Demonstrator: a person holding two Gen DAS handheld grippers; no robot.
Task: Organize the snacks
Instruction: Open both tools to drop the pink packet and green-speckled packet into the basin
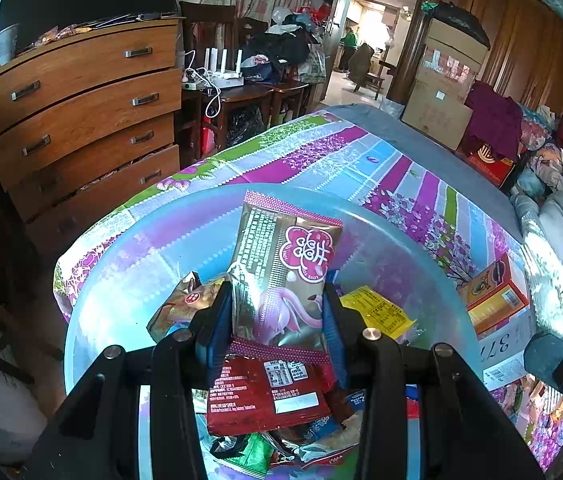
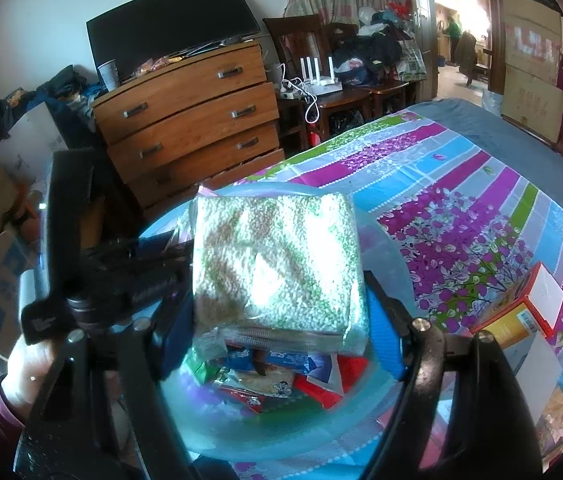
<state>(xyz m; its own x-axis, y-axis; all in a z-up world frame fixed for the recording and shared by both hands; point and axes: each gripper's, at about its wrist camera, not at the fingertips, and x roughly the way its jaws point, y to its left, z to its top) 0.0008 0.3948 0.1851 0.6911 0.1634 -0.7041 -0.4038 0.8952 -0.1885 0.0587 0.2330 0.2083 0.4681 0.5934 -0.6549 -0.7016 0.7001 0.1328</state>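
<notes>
While both tools hung over the pale blue basin [image 1: 129,280], noted the following. Left gripper [image 1: 277,312]: fingers [image 1: 217,320] narrow, clamped on a gold-and-pink snack packet [image 1: 281,264], held upright at centre frame above the basin. Below it in the basin, a dark red packet [image 1: 265,396], a yellow packet [image 1: 381,312] at right, a brown packet [image 1: 177,304] at left. Right gripper [image 2: 277,316]: fingers [image 2: 385,332] set wider, closed on the sides of a clear bag of white and green pellets [image 2: 277,264], centre frame, over the basin. Beneath, blue and red wrappers [image 2: 281,360]. Orange box [image 2: 521,312] at right edge, lying on the floral cloth [image 2: 461,208]. Hand in a maroon sleeve [image 2: 21,376] at lower left, gripping the other tool. Wooden dresser [image 1: 77,112] at upper left.
</notes>
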